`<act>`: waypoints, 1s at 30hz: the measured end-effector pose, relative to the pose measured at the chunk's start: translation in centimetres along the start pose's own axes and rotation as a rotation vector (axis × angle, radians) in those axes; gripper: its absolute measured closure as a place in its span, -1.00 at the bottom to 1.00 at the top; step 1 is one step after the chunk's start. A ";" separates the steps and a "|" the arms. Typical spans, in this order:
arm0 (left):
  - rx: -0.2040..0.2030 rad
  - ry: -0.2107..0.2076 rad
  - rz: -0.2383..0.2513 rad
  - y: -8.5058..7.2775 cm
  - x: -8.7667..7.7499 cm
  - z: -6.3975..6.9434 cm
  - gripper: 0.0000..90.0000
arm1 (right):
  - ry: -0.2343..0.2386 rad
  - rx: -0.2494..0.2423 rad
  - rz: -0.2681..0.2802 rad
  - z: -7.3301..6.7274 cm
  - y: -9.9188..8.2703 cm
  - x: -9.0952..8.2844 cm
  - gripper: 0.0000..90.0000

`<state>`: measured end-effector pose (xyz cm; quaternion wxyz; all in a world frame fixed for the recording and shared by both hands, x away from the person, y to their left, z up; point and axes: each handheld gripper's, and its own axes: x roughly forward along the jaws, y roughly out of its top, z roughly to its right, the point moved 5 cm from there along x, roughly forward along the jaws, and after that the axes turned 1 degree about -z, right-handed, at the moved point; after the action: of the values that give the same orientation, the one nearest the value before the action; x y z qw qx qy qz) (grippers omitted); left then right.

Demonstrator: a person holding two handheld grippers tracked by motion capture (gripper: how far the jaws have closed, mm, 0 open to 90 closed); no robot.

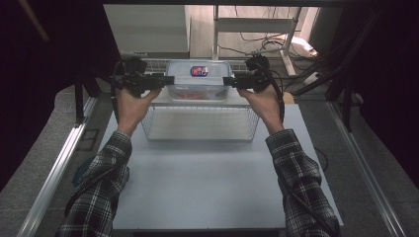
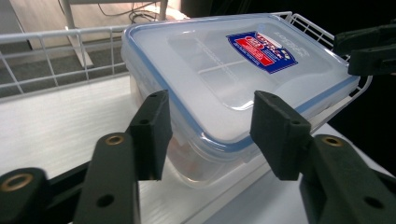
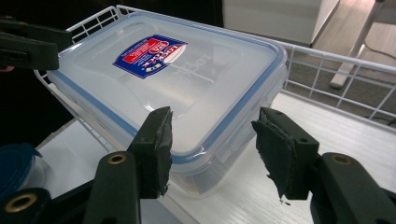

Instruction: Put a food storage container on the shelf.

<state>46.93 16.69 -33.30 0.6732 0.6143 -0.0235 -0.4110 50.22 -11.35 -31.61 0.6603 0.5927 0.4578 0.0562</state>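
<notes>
While the lidded plastic container (image 1: 198, 79) sits at top centre on a wire basket (image 1: 200, 123), both grippers' fingers (image 2: 149, 135) stand apart at its ends (smooth, rigid, likely slippery), so grip beneath the lid's rim.

A white wire basket (image 1: 200, 123) sits on the far half of a pale grey table (image 1: 207, 182), its rim of thin bars open at the top. Far beyond the table stands a white metal frame (image 1: 254, 24) on a light floor, with dark cables (image 1: 257, 44) strewn around its legs to the right. A metal rail (image 1: 54, 173) runs along the table's left side. A blue lid (image 3: 14, 165) lies low beside the table.
</notes>
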 end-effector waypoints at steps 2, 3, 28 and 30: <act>0.027 -0.002 0.025 0.1 -0.4 0.4 -0.11 | -0.012 -0.020 0.009 -0.2 0.0 -0.3 -0.03; 0.030 -0.018 0.032 0.2 -0.7 0.6 -0.14 | -0.006 -0.024 0.024 -0.3 0.0 -0.4 -0.07; 0.168 -0.105 -0.035 -11.5 -2.6 6.6 -0.60 | 0.102 -0.189 0.058 -5.9 -8.4 -3.9 -0.86; 0.164 -0.107 -0.037 -12.4 -2.6 6.9 -0.60 | 0.098 -0.209 0.056 -6.2 -9.3 -3.9 -0.89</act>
<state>35.03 13.81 -40.90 0.6106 0.6448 -0.0816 -0.4524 39.46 -11.88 -36.50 0.6937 0.5296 0.4643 0.1508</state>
